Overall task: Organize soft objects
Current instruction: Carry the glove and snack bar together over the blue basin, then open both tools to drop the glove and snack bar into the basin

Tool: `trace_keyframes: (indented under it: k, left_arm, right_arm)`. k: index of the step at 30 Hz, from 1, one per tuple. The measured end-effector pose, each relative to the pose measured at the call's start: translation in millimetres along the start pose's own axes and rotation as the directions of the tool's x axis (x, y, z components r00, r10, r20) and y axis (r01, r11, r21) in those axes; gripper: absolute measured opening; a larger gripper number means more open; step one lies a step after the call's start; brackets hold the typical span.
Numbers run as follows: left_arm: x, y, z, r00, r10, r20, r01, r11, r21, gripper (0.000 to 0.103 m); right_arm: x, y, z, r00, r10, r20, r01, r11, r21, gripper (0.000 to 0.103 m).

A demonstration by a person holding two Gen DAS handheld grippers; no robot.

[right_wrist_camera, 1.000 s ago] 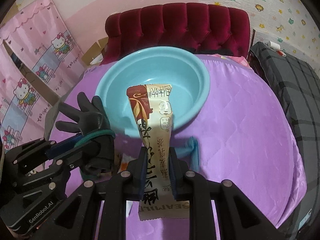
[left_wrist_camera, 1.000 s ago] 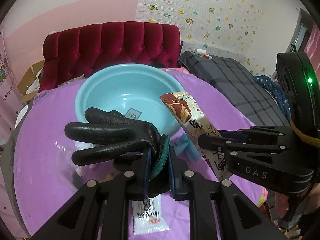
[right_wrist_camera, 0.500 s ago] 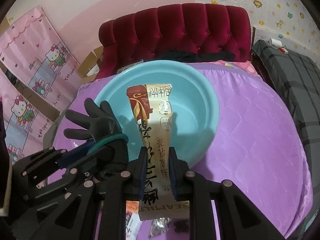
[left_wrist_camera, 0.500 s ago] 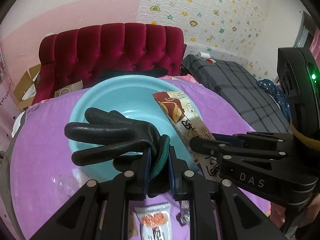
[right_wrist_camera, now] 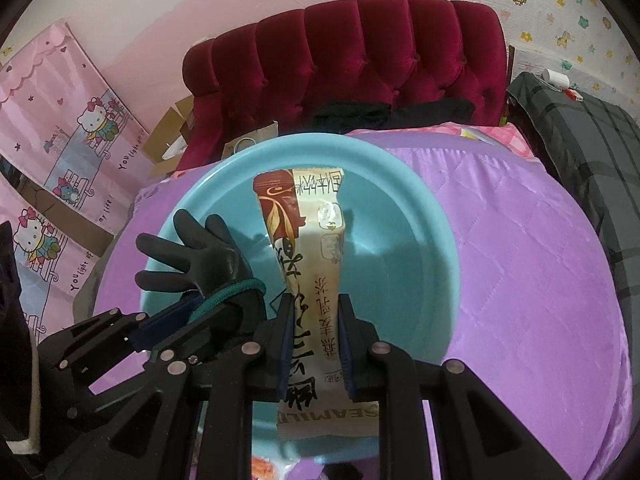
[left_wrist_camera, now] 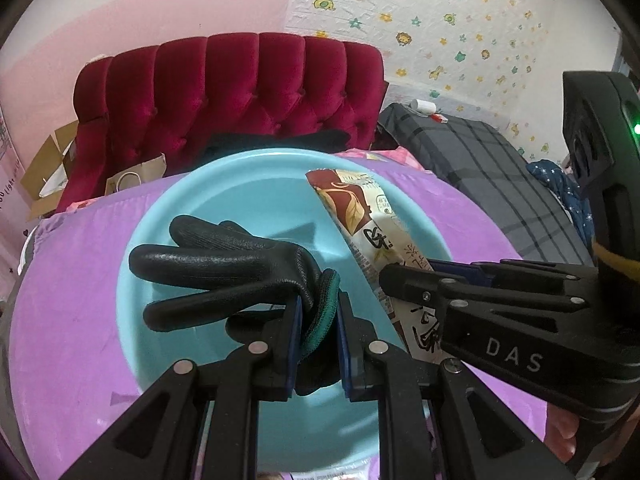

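While I am holding both tools over the basin, this is how things are lying.

Left hand-held gripper (left_wrist_camera: 316,320): I am pinching the green-edged cuff of a black glove (left_wrist_camera: 224,268) between its two pads, which are pressed nearly together on the fabric; the glove's fingers are fanning out to the left, above the basin's inside.

Right hand-held gripper (right_wrist_camera: 313,344): I am clamping a long snack packet (right_wrist_camera: 308,248) at its lower half — the pads are squeezing it from both sides, and its brown-and-cream top end is pointing away from me over the basin.

Basin (right_wrist_camera: 404,280): the light blue round basin is sitting on the table, directly under both held things; the glove and the packet are hanging above its hollow, and I cannot tell whether either is touching it.

Table (right_wrist_camera: 528,272): it is wearing a shiny purple quilted cover, and the basin is resting near its far edge.

Glove and packet: they are hanging side by side, the glove to the left of the packet, apart from each other.

Behind the table: a dark red tufted headboard (left_wrist_camera: 240,92) is standing against the pink wall — a grey plaid blanket (left_wrist_camera: 500,172) is lying to its right.
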State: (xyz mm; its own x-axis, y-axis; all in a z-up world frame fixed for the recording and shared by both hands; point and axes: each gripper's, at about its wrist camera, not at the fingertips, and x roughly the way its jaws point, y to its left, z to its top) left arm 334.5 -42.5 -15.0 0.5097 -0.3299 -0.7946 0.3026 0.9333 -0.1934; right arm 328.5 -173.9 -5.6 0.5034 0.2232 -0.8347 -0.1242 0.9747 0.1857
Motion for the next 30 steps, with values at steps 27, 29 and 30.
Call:
trace_keyframes:
  k: [27,29,30]
  left_arm:
    - [46.0,12.7,0.2,0.993,0.102,-0.063,-0.102,0.995,0.003,0.070]
    - [42.7,14.6,0.0,0.992,0.112,-0.053,-0.113,0.993,-0.020,0.093]
    - [40.1,14.6,0.3,0.991,0.123,-0.044,-0.124,0.992,-0.025,0.094]
  right_arm:
    - [45.6,-3.2,17.3,0.998,-0.046,-0.036,0.045,0.999,-0.019,0.052]
    - [41.6,-1.8,18.5,0.998,-0.059,-0.029,0.059,0.998,-0.021,0.058]
    - [40.2,-0.8,18.1,0.997,-0.071,-0.029,0.071,0.997,-0.025,0.067]
